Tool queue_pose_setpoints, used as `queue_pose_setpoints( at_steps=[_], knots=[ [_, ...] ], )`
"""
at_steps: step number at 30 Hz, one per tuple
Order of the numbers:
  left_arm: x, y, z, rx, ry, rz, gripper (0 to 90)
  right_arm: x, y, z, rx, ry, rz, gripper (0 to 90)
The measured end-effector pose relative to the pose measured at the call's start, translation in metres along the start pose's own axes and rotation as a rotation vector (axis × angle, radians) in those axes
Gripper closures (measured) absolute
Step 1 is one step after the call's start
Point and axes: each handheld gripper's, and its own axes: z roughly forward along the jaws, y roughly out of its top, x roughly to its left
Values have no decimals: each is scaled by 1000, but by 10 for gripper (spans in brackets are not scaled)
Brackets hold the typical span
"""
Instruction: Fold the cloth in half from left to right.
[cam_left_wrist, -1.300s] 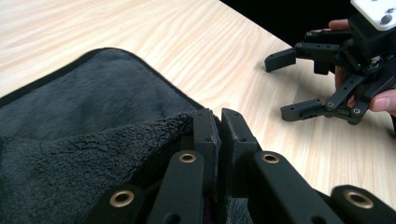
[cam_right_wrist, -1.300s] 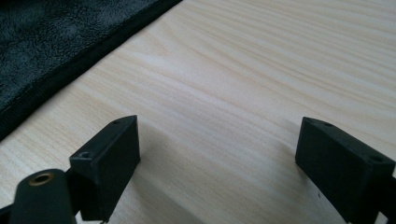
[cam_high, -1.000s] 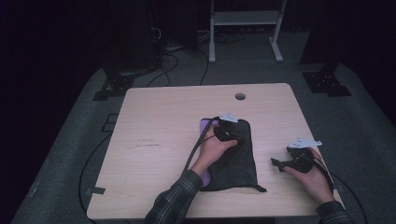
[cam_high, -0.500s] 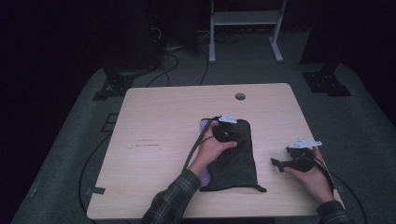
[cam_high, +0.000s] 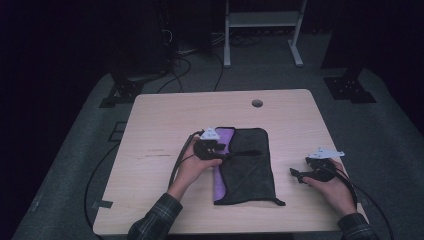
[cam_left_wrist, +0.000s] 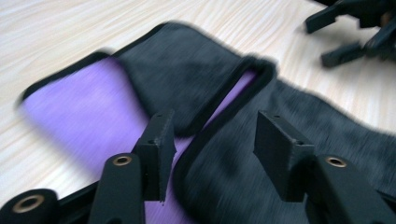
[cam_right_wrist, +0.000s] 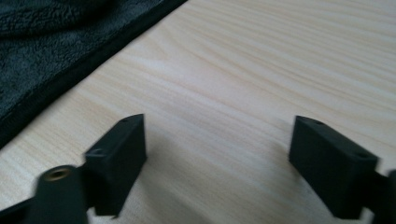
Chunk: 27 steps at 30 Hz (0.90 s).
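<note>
A black fleece cloth (cam_high: 252, 170) with a purple lining (cam_high: 220, 187) lies flat in the middle of the table. The lining shows as a strip along the cloth's left side. My left gripper (cam_high: 226, 155) is at that left edge, pointing right. In the left gripper view it (cam_left_wrist: 215, 135) is open, with a black-trimmed fold of the cloth (cam_left_wrist: 201, 84) running between the jaws over the purple lining (cam_left_wrist: 84, 116). My right gripper (cam_high: 296, 174) rests to the right of the cloth. It (cam_right_wrist: 219, 144) is open wide over bare wood, with the cloth's edge (cam_right_wrist: 56, 42) off to one side.
The wooden table (cam_high: 165, 130) has a round cable hole (cam_high: 257, 103) near its far edge. Cables trail from the left gripper off the table's left side. On the dark floor behind stand a white frame (cam_high: 262, 20) and black stands.
My left hand and gripper have slid left from on top of the cloth to its left edge, and a purple strip now shows. The right gripper has stayed put.
</note>
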Motion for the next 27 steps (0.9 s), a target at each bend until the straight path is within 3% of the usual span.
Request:
queue_pose_setpoints(
  at_steps=[9, 12, 20, 27],
  knots=[
    [18, -39, -47, 0, 109, -4, 451, -1, 0, -2, -35, 14, -8, 538],
    [22, -54, -57, -18, 120, -10, 425, -5, 0, -2, -41, 27, 5, 623],
    [27, -89, -73, 37, 147, 0, 408, -8, 5, -4, -56, 50, 37, 677],
    [31, -101, -77, 53, 168, 9, 373, -4, 18, -5, -75, 55, 19, 673]
  ],
)
